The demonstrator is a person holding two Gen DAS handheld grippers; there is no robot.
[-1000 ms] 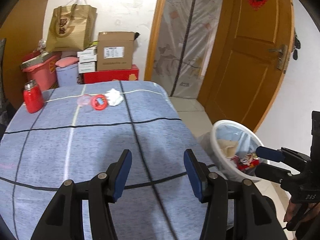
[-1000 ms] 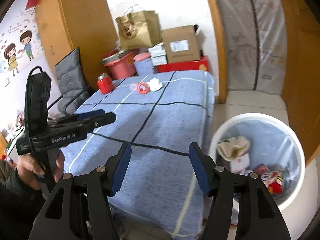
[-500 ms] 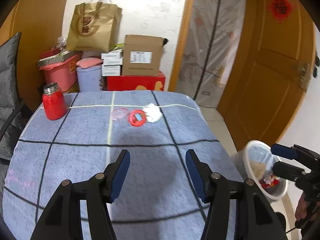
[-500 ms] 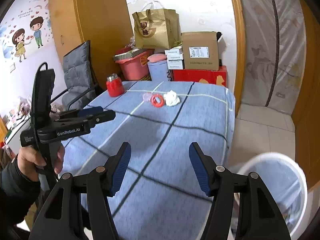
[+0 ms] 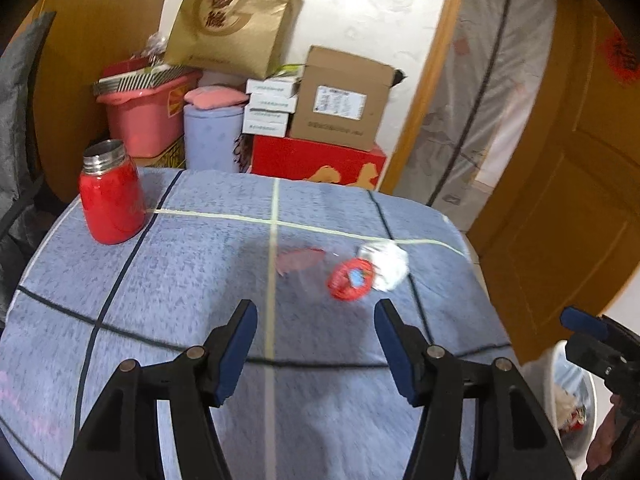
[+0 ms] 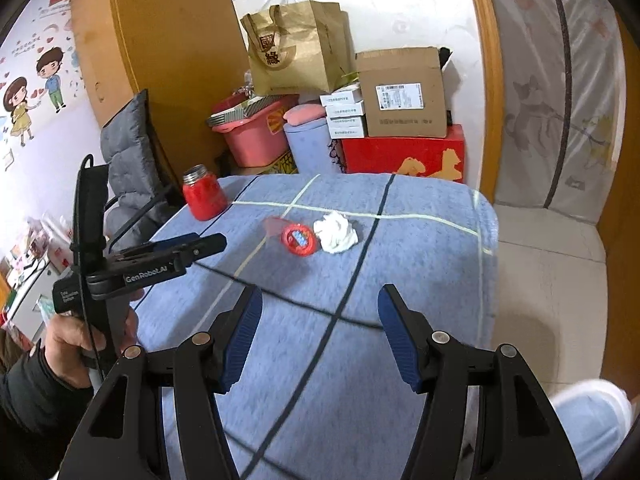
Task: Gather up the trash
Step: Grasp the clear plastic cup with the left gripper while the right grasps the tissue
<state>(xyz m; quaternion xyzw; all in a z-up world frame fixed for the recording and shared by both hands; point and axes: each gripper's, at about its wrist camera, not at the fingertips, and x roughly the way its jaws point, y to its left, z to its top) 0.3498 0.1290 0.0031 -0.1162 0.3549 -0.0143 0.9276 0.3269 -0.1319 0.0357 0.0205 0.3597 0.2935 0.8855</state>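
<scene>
The tabletop (image 6: 420,240) is wearing a blue-grey cloth crossed by dark and pale lines; a crumpled tissue (image 6: 335,231) is showing white; the round lid (image 6: 299,240) beside it is showing red with a blue centre; the jar (image 6: 204,196) is glowing red under a silver cap; the fingers (image 6: 246,332) are carrying blue pads on black arms; the bin (image 5: 568,404) is showing white with a pale blue liner.

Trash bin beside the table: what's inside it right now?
In the trash bin, a pale liner, some beige crumpled material and a red wrapper show. The right gripper and frame edge hide the rest.
</scene>
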